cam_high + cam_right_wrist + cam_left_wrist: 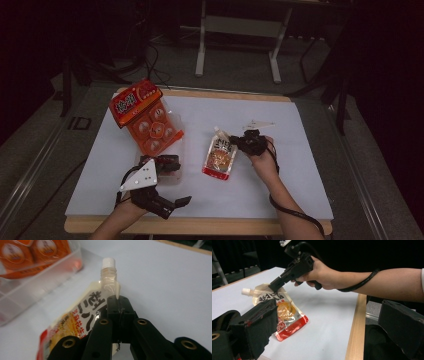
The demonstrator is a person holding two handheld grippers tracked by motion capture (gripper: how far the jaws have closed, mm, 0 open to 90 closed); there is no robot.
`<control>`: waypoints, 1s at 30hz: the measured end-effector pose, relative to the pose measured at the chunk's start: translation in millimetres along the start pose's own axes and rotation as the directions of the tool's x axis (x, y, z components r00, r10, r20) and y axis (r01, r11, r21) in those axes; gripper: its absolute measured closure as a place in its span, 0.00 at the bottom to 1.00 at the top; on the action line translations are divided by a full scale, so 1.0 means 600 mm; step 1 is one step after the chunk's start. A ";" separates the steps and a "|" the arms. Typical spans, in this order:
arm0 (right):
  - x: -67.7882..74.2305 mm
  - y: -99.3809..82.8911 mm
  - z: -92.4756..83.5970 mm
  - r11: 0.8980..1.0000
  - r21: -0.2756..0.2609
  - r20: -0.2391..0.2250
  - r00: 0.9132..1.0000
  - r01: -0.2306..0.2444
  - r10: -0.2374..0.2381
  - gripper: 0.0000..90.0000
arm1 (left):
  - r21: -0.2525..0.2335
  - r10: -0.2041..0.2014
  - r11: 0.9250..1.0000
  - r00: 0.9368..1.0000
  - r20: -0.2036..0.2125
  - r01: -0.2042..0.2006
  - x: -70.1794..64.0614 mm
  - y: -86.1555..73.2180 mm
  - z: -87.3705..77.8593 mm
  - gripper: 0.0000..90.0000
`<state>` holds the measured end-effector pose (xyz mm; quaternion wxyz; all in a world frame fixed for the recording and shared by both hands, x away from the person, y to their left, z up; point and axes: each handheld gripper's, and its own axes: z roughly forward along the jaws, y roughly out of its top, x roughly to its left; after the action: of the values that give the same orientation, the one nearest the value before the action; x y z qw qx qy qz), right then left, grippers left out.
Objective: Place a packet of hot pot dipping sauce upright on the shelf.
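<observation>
While orange cups (152, 129) fill tray (172, 175), pouch (220, 157) stays capped.

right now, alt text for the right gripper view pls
The right gripper is shut on the top edge of a spouted pouch just below its white cap. A clear tray of orange cups sits at upper left on the white table.

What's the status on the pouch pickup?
Right gripper shut on spouted pouch by its top edge. Left gripper open at clear tray, idle. Nothing blocking.
</observation>
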<state>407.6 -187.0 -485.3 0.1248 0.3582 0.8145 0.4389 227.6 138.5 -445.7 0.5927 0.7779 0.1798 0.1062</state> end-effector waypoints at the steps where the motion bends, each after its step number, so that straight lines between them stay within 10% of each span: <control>1: 0.003 0.001 -0.003 1.000 -0.008 -0.004 1.000 0.004 -0.004 1.00 | 0.000 0.001 1.000 1.000 0.000 -0.001 0.000 0.000 0.000 0.03; 30: 0.107 0.030 -0.085 0.981 -0.132 -0.123 0.979 0.143 -0.159 1.00 | -0.019 0.020 1.000 1.000 -0.010 -0.020 -0.001 0.004 -0.004 0.04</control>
<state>343.9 -167.7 -433.7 0.1248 0.2567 0.8176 0.5001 226.3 139.8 -442.5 0.5982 0.7734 0.1739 0.1176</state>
